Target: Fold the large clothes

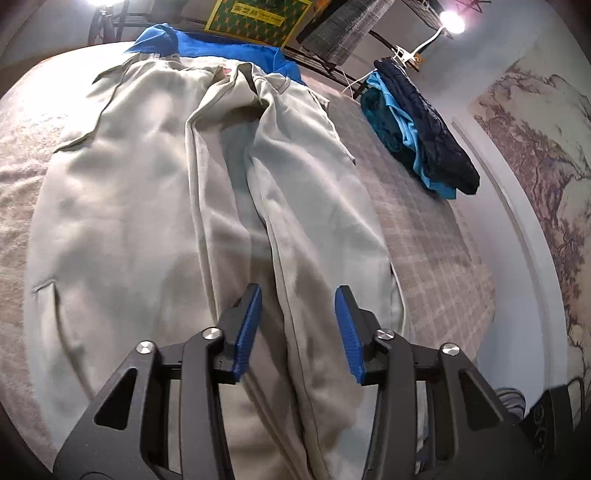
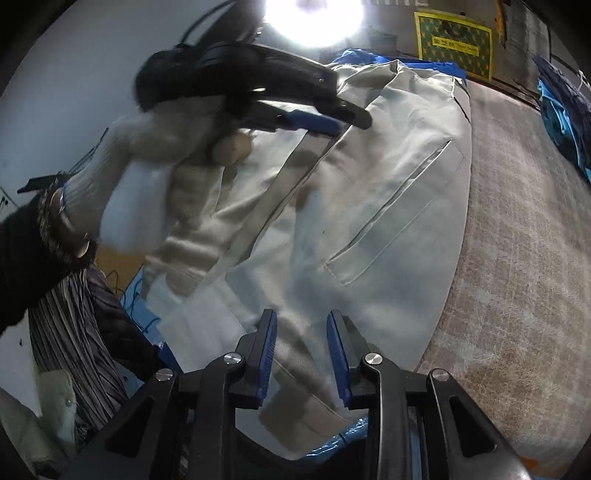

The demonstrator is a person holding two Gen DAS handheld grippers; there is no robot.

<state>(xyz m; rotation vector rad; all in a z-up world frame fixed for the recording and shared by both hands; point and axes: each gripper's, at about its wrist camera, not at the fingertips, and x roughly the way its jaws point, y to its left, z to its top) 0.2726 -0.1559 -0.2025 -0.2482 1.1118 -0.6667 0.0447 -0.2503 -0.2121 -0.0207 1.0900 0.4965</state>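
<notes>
Left gripper (image 1: 298,334) parted above pale jacket (image 1: 147,206) spread on bed (image 1: 436,236); folded blue clothes (image 1: 417,129) beyond.

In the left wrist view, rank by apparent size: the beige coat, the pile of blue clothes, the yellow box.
1. beige coat
2. pile of blue clothes
3. yellow box, partly cut off and farther away, so unsure
</notes>
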